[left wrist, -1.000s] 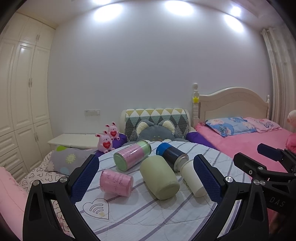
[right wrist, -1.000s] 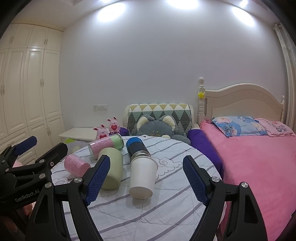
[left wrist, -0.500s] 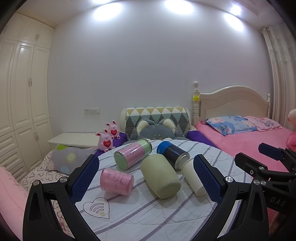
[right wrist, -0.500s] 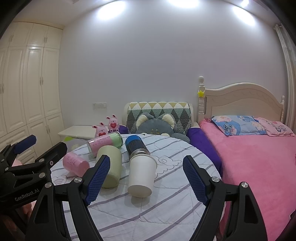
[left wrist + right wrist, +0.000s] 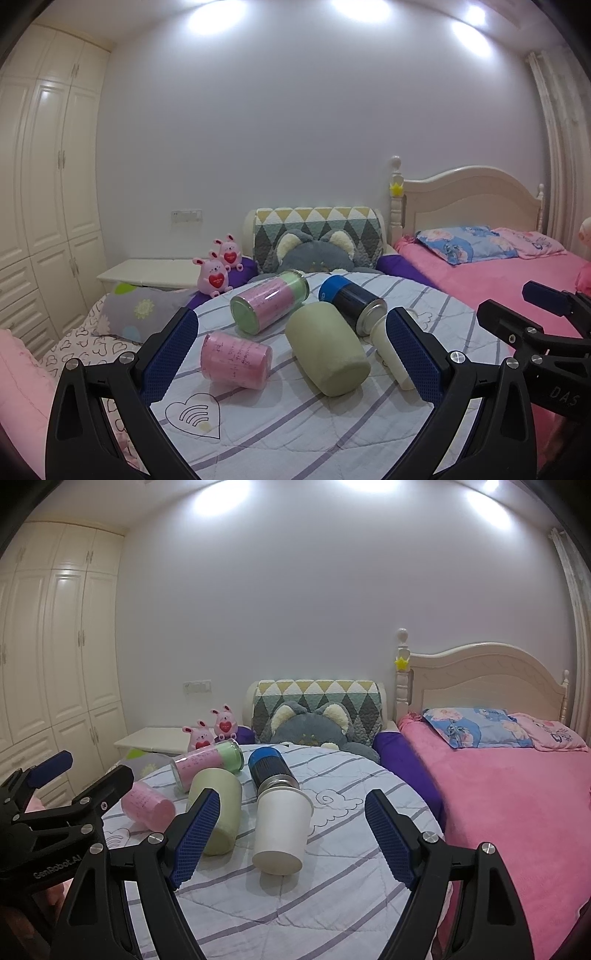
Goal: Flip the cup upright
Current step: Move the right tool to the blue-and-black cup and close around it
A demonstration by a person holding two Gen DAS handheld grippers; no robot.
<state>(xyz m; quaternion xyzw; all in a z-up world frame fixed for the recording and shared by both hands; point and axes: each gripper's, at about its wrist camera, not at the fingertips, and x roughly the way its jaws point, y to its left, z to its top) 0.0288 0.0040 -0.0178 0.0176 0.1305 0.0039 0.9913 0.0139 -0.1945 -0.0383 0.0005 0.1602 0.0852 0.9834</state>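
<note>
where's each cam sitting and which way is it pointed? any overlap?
Left wrist: on the left tool, facing forward over the striped round table toward the green cup; its two open blue-padded fingers frame the view, the right tool at right edge.
Right wrist: on the right tool, aimed at the white cup; its open fingers show, the left tool at left edge.
Shared: all five tipped cups, table, pink bed.

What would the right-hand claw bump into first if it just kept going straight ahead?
Probably the white cup: it lies on its side between the open right gripper's fingers, base toward the camera. The blue bottle lies right behind it. Depth is hard to judge.
</note>
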